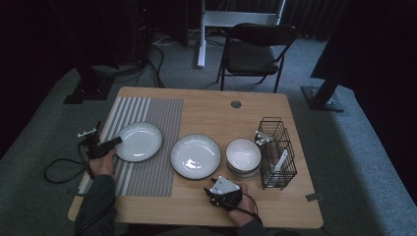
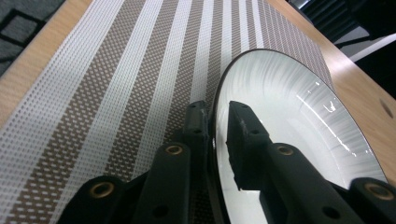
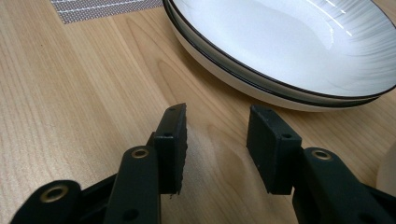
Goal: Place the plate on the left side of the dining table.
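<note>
A white plate with a dark rim (image 1: 138,141) (image 2: 299,112) lies on a striped placemat (image 1: 157,118) (image 2: 107,93) at the table's left. My left gripper (image 1: 116,142) (image 2: 215,116) is shut on the plate's near-left rim, one jaw outside the rim and one on the inner face. Two stacked white plates (image 1: 195,156) (image 3: 289,42) sit at the table's middle. My right gripper (image 1: 213,190) (image 3: 217,126) hovers low over bare wood just in front of them, open, with nothing between its jaws.
Stacked white bowls (image 1: 243,156) stand right of the middle plates. A black wire basket (image 1: 277,152) with cutlery is at the right edge. A folding chair (image 1: 255,49) stands beyond the table. A cable (image 1: 61,169) trails off the left side.
</note>
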A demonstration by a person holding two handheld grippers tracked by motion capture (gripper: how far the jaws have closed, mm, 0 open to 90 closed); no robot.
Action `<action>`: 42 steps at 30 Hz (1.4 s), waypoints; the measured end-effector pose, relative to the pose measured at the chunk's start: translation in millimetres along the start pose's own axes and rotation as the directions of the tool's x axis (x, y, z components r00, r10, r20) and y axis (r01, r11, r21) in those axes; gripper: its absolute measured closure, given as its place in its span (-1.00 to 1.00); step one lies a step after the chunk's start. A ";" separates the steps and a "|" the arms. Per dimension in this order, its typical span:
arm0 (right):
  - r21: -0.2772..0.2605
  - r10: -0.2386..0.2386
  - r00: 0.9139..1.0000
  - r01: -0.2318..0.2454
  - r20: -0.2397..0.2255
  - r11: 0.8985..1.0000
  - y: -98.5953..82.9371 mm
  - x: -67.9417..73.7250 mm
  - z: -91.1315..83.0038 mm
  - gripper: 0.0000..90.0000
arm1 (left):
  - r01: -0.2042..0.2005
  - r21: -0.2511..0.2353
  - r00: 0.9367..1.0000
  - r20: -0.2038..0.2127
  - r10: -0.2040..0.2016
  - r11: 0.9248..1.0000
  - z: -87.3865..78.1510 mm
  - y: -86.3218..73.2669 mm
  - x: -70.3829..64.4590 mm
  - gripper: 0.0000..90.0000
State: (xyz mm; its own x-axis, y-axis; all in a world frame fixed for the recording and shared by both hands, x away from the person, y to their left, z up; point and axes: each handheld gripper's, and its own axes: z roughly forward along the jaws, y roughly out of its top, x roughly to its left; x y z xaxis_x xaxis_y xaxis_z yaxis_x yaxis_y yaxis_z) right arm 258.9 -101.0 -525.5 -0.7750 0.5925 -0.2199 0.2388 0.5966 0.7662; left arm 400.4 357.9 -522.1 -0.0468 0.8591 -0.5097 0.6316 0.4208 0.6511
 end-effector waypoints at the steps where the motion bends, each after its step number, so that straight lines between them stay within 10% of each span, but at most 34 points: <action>1: 0.001 0.000 1.000 0.000 0.000 1.000 0.0 0.1 0.0 0.26 | -0.004 -0.001 1.000 0.001 0.004 1.000 -0.8 0.8 -0.3 0.69; 23: 0.014 0.019 1.000 -0.019 -0.016 1.000 -1.8 -5.2 -0.6 0.21 | -0.119 -0.052 0.991 -0.067 0.115 0.992 -14.8 -1.3 -14.6 0.51; 42: 0.052 0.035 0.991 -0.029 -0.127 0.998 -2.7 -17.2 -2.6 0.10 | -0.208 -0.113 0.975 -0.100 0.198 0.972 -29.4 2.1 -36.2 0.40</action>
State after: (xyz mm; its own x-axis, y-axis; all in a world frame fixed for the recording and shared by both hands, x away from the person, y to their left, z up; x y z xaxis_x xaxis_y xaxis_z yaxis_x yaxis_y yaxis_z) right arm 270.0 -114.2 -522.2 -0.8343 0.5394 -0.1143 0.2907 0.6065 0.7400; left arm 380.7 336.2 -485.8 0.0019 0.9500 -0.3123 0.5361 0.2626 0.8022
